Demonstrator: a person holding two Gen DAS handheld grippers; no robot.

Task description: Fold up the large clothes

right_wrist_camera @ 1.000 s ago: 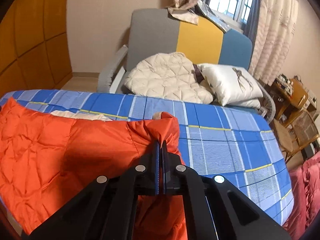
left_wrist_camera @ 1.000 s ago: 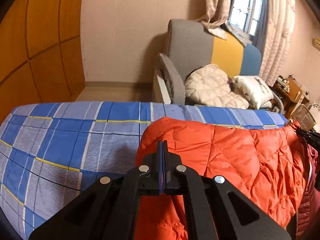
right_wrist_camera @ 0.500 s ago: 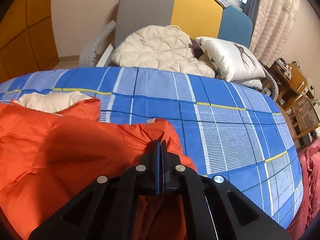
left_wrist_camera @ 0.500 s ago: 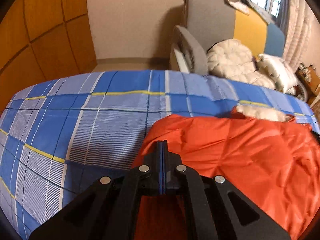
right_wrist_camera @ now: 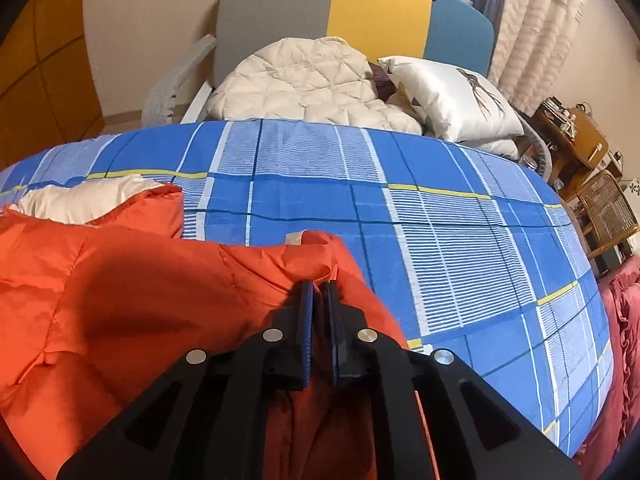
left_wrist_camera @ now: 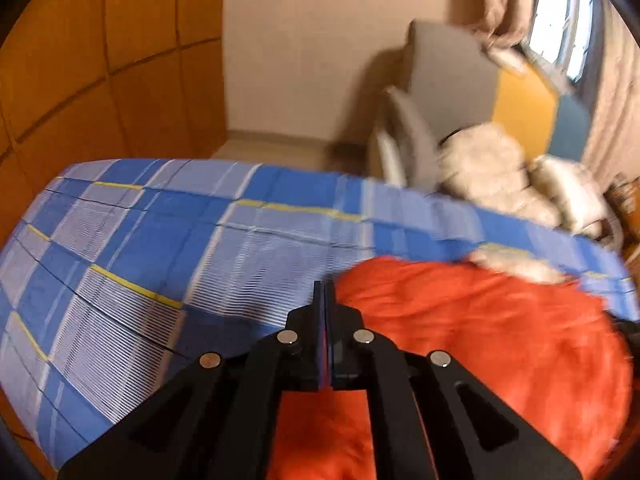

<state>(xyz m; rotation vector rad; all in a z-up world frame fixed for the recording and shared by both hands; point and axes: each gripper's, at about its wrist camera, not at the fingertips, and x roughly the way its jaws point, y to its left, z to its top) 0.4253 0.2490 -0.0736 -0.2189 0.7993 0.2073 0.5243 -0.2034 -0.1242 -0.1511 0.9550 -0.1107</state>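
Note:
An orange quilted down jacket (left_wrist_camera: 480, 340) with a cream lining (right_wrist_camera: 84, 200) lies on the blue plaid bedsheet (left_wrist_camera: 160, 240). In the left wrist view my left gripper (left_wrist_camera: 324, 292) is shut, its tips at the jacket's left edge with orange fabric beneath the jaws; the view is blurred. In the right wrist view my right gripper (right_wrist_camera: 319, 292) has its jaws a narrow gap apart over the jacket's (right_wrist_camera: 140, 280) right corner, with orange fabric lying between and below them.
A grey, yellow and blue sofa (right_wrist_camera: 360, 8) with a cream quilt (right_wrist_camera: 304, 80) and a white pillow (right_wrist_camera: 448, 96) stands behind the bed. Orange wardrobe panels (left_wrist_camera: 100, 60) are on the left. A wicker chair (right_wrist_camera: 604, 204) and red bedding (right_wrist_camera: 624, 320) are at the right.
Both grippers lowered the jacket onto the sheet. The right jaws have parted slightly. The left gripper has swung left, still shut, and its view is blurred.

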